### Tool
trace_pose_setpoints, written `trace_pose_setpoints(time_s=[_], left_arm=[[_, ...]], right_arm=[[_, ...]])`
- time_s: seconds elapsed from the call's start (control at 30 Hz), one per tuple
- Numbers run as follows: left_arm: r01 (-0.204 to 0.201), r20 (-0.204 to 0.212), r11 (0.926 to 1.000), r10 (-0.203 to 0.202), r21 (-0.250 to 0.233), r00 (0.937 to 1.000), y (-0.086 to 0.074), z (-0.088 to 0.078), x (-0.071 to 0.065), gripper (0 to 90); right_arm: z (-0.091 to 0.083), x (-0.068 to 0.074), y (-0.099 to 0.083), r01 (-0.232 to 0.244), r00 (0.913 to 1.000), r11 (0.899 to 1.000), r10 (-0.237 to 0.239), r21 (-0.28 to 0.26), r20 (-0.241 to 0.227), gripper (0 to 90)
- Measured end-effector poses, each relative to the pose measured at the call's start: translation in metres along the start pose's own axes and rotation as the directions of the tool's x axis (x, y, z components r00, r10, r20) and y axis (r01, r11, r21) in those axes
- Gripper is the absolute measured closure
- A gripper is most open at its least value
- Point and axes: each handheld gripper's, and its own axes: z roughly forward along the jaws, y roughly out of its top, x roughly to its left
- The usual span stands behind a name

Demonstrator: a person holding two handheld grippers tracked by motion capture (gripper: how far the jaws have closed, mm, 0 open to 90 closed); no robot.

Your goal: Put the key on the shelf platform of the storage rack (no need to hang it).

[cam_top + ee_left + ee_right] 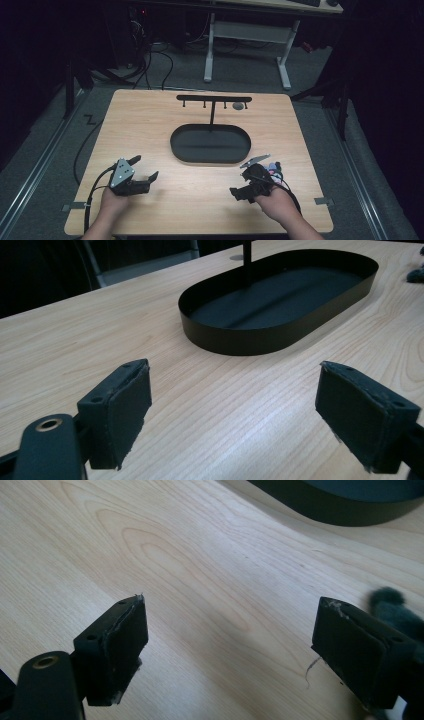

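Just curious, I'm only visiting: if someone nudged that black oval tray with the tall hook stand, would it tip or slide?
The tray would probably slide: its base is broad and flat on smooth wood. The thin post looks light, so tipping seems unlikely unless it is pushed high up.

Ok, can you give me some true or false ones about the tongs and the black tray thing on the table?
1. Both pairs of tongs are open. True: the left tongs and the right tongs hold nothing between their jaws.
2. The black oval tray is full of toys. False: the tray looks empty, with a thin post rising from it.
3. The tray sits farther from the person than both pairs of tongs. True.
4. The left tongs are gripping the tray's rim. False: they are apart from it, over bare wooden table.
5. A bar with small hooks tops the post. True.
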Motion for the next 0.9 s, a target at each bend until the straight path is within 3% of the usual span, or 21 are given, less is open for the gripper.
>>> trace_pose_setpoints(time_s=[0.27, 0.43, 0.63, 0.9], left_arm=[[-0.028, 0.023, 0.9993, 0.028, 0.024, 0.9994, 0.001, 0.004, -0.004, 15.3], [-0.019, 0.018, 0.9996, 0.019, 0.021, 0.9996, -0.001, -0.002, -0.003, 15.3], [-0.005, 0.002, 0.9998, 0.005, 0.02, 1.0, -0.004, -0.008, 0.0, 15.3], [-0.002, -0.005, 0.9997, 0.002, 0.026, 1.0, -0.008, -0.016, 0.001, 15.2]], right_arm=[[-0.019, -0.016, -0.002, -0.01, 0.9993, 0.999, 0.009, 0.038, 0.037, 14.7], [-0.028, -0.024, -0.004, -0.012, 0.9983, 0.999, 0.009, 0.051, 0.057, 14.7], [-0.042, -0.045, -0.011, -0.058, 0.993, 0.996, 0.05, 0.07, 0.107, 14.7], [-0.048, -0.065, -0.023, -0.093, 0.9878, 0.991, 0.08, 0.094, 0.133, 14.7]])
